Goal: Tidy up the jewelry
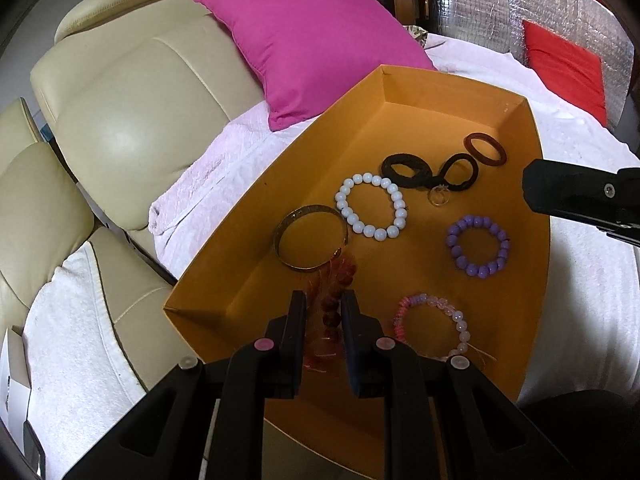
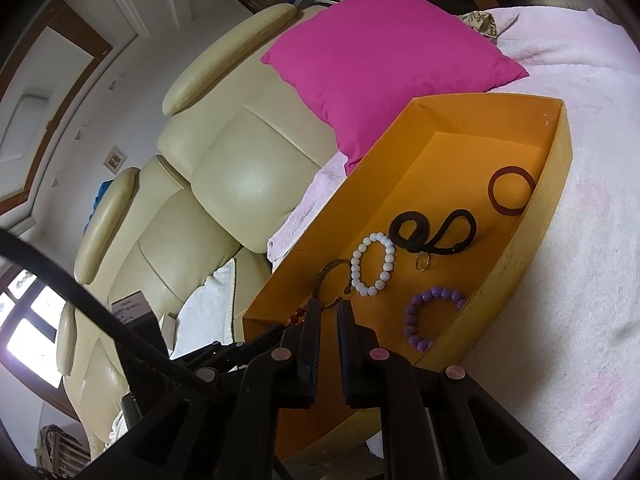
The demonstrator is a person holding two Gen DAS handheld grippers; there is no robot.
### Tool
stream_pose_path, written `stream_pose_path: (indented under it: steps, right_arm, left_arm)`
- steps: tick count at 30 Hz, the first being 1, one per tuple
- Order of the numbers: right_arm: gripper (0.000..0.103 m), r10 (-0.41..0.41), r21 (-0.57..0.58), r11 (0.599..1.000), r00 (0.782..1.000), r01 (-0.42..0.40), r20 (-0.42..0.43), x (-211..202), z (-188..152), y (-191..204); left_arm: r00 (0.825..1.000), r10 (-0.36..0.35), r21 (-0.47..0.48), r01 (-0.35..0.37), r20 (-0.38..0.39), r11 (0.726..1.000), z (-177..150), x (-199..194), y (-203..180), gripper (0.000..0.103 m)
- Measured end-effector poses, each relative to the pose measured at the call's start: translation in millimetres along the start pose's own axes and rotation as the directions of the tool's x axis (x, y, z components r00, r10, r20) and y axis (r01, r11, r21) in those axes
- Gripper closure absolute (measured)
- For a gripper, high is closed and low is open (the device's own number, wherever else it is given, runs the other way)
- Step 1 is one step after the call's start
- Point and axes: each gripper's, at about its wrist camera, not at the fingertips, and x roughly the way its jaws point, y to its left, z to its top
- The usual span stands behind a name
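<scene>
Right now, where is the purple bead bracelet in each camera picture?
Left wrist view: the purple bracelet lies right of centre on the floor of the orange tray, below the black bands.
Right wrist view: the purple bracelet lies low and right of centre, against the tray's near right wall, partly hidden by it.
Shared landmark: the white bracelet lies up and to its left in both.

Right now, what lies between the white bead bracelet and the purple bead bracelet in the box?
Nothing: bare orange box floor separates the white bead bracelet from the purple bead bracelet, clearest in the left wrist view.
</scene>
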Motion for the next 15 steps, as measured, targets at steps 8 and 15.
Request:
stream_pose_path:
  steps: [8,15]
  right_arm:
    - [0.092,-0.002,0.005,1.0,1.0,0.002,0.004,-1,0,-2]
    - [0.092,-0.049,-0.004,0.999,0.999,0.049,0.017,-7,2,-1]
  left_arm:
    - [1.0,0.012,0.002,-0.012,-0.016,1.0,0,3,-1,0.075]
    - [0.999,0.031,-0.024,-0.03,0.041,0.999,8,-14,3,0.041]
